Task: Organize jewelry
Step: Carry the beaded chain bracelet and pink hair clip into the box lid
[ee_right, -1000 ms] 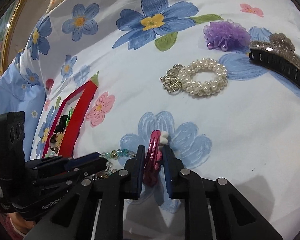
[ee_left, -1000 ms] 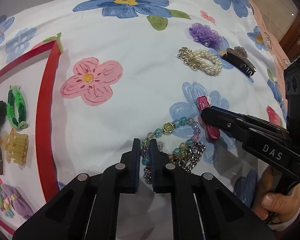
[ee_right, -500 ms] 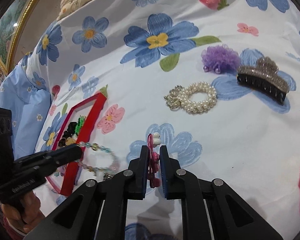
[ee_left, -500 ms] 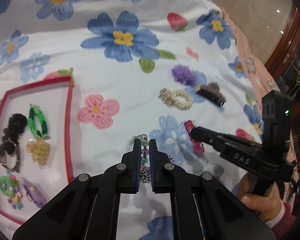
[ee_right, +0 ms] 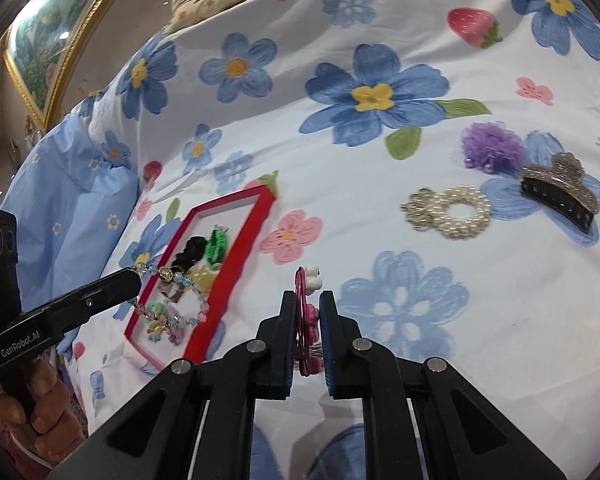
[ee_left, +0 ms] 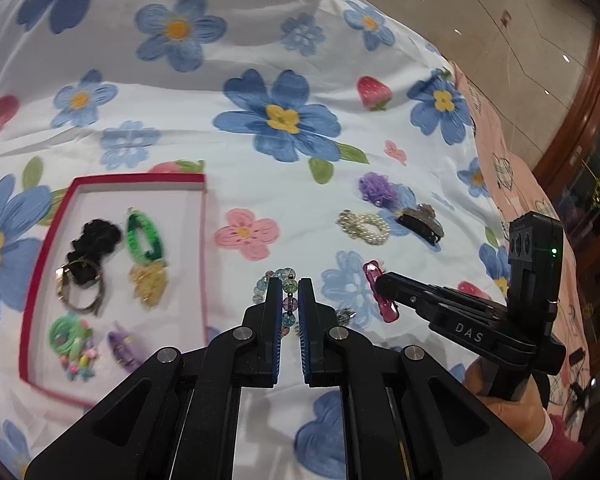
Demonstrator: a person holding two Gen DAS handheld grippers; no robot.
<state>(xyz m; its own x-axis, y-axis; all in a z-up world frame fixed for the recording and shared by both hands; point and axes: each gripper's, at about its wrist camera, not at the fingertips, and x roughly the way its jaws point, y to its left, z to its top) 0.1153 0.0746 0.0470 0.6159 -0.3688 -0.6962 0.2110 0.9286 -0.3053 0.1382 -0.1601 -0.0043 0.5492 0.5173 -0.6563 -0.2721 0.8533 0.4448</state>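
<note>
My left gripper (ee_left: 289, 282) is shut on a beaded bracelet (ee_left: 285, 304) of pale glass beads and holds it in the air; in the right wrist view the bracelet (ee_right: 172, 296) hangs from it over the red tray (ee_right: 236, 248). My right gripper (ee_right: 304, 300) is shut on a pink hair clip (ee_right: 305, 320) with a white charm, lifted above the bed; it also shows in the left wrist view (ee_left: 380, 296). The red-rimmed tray (ee_left: 112, 179) holds a black scrunchie, a green band, a yellow claw clip and other small pieces.
A pearl bracelet (ee_right: 452, 212), a purple flower clip (ee_right: 492, 146) and a glittery black claw clip (ee_right: 560, 190) lie on the floral bedsheet to the right. A light-blue pillow (ee_right: 72, 200) sits left of the tray. The bed's edge falls off at the far right.
Both grippers have lifted off the sheet, the left with the beaded bracelet, the right with the pink clip. The left has moved toward the tray.
</note>
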